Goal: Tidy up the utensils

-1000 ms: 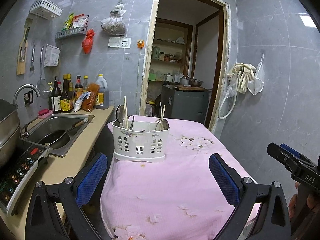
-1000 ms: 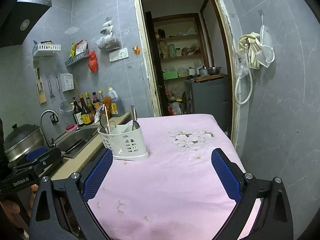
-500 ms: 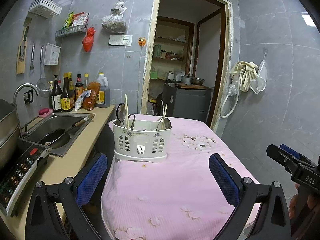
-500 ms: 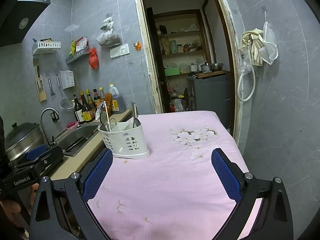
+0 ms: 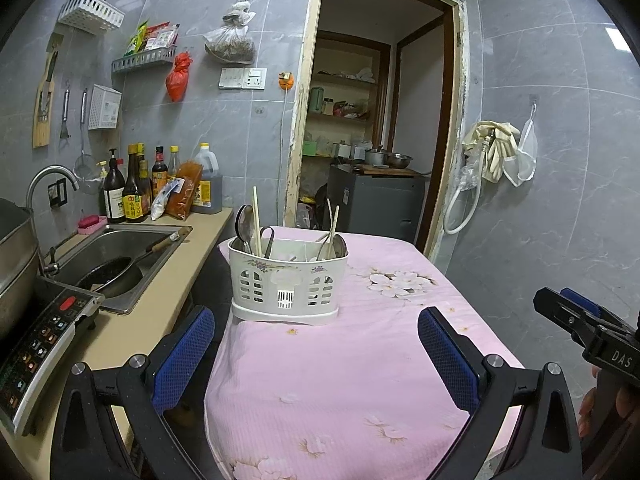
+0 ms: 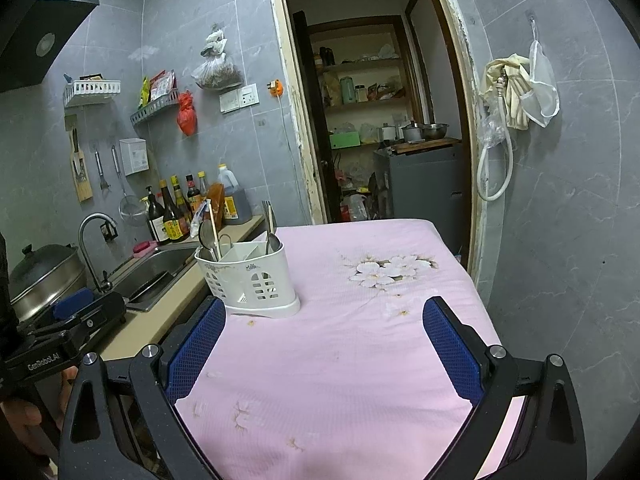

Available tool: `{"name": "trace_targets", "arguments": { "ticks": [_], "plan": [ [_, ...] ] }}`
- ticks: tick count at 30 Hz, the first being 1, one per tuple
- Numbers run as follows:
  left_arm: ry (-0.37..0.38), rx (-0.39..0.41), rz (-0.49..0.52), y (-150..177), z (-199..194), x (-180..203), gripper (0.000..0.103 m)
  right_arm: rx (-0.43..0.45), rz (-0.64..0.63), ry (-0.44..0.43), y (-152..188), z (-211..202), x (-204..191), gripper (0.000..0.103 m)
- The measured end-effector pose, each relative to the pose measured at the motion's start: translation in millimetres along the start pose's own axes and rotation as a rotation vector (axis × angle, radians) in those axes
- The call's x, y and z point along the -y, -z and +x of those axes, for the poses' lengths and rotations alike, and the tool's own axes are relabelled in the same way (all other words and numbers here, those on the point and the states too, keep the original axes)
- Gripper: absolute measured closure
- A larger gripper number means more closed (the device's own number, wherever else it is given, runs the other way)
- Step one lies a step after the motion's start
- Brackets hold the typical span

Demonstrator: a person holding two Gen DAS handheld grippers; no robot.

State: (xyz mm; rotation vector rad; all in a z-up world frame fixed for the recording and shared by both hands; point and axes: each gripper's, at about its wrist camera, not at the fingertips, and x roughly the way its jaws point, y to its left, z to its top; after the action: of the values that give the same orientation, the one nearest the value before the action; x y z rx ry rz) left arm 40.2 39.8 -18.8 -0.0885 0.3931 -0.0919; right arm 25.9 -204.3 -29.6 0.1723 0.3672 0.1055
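**Utensil holder on the pink cloth, both tools spread and empty**

While the white utensil holder [image 5: 288, 280] stands upright on the pink tablecloth [image 5: 340, 380], near the table's left edge beside the counter [image 5: 160, 292], its contents are only partly readable. A spoon [image 5: 244, 222] and a pale chopstick [image 5: 256, 220] rise from the left compartment. More chopsticks and a metal bowl-shaped piece lean in the right one, but what lies lower inside is hidden by the wall. From the right wrist view the inner dividers show, yet the small items between them are too blurred to name.

The left gripper [image 5: 316, 356] is held low over the near end of the table with its blue pads wide apart and nothing between them. The right gripper [image 6: 324, 344] is the same, spread wide and empty, with the holder ahead and to its left. Each tool appears only as a sliver at the edge of the other's view. A bit of a hand [image 5: 608, 404] is cut off at the lower right corner.

Compared with a second ago, the holder sits slightly lower and larger in the left view, so that gripper has crept closer. The holder itself has not moved on the cloth, and both sets of pads are as wide as before.
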Motion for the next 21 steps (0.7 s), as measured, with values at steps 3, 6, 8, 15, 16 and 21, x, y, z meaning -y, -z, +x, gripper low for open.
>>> {"name": "trace_targets", "arguments": {
  "ticks": [3,6,8,15,16,21],
  "plan": [
    [-0.002,-0.002,-0.002,0.1,0.7,-0.8,0.000,-0.001,-0.001,-0.002,0.4,1.3,-1.0,0.006],
    [0.000,-0.002,-0.004,0.1,1.3,-3.0,0.000,-0.004,-0.004,-0.005,0.6,4.3,-2.9,0.006],
    [0.000,-0.003,-0.005,-0.2,2.6,-5.2,0.000,-0.005,-0.005,-0.006,1.2,5.2,-3.5,0.006],
    [-0.001,-0.004,-0.003,0.0,3.5,-7.2,0.000,-0.005,-0.004,-0.005,0.7,5.1,-3.7,0.006],
    [-0.001,-0.004,-0.004,-0.2,3.3,-5.8,0.000,-0.005,-0.004,-0.004,1.2,5.7,-4.4,0.006],
    [-0.002,-0.005,-0.003,0.0,4.0,-6.1,0.000,-0.007,-0.004,-0.004,1.1,6.4,-4.1,0.006]
  ]
}}
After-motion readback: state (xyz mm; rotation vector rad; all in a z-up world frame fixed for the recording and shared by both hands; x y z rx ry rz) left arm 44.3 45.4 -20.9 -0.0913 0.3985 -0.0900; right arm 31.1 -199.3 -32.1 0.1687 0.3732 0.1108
